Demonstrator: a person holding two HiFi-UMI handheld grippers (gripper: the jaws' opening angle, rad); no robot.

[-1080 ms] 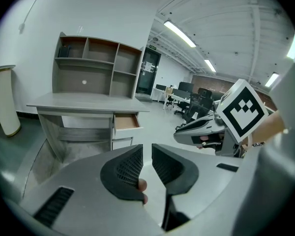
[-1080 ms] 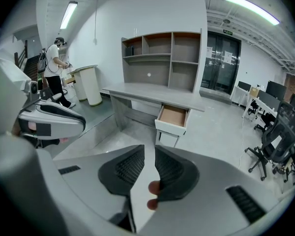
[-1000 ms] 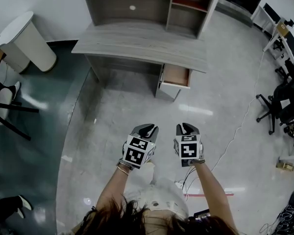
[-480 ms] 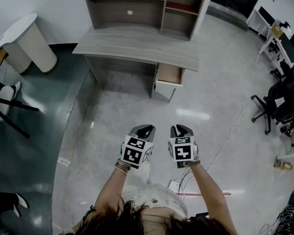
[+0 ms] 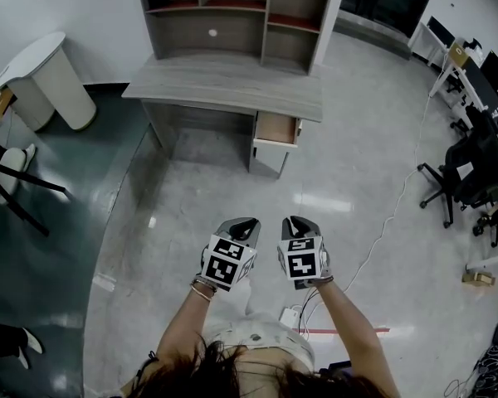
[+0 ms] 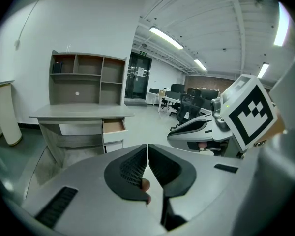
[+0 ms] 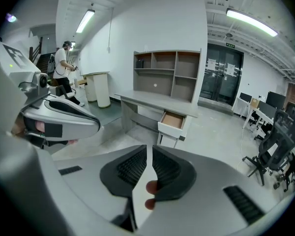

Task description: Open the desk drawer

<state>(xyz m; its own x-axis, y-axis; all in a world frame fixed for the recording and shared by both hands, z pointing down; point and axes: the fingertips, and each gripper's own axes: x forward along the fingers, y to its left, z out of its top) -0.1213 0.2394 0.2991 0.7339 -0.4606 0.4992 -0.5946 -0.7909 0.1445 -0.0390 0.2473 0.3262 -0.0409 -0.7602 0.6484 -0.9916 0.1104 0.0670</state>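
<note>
The white-fronted wooden drawer (image 5: pixel 275 128) under the grey desk surface (image 5: pixel 224 85) stands pulled out, and both hands have backed well away from it. The left gripper (image 5: pixel 246 221) has pressed its fingers together on nothing. The right gripper (image 5: pixel 297 220) has just been closing, a slit remaining, empty. The opening looks finished.

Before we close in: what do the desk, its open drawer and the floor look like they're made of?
Desk: probably laminated board, with a matte grey surface and wood-grain streaks that look printed.
Drawer: pale front in a smooth finish, and a tan inside that could be bare board or plywood; the pictures can't settle which.
Floor: hard and polished, maybe sealed concrete or tile, going by its bright glossy reflections.
</note>
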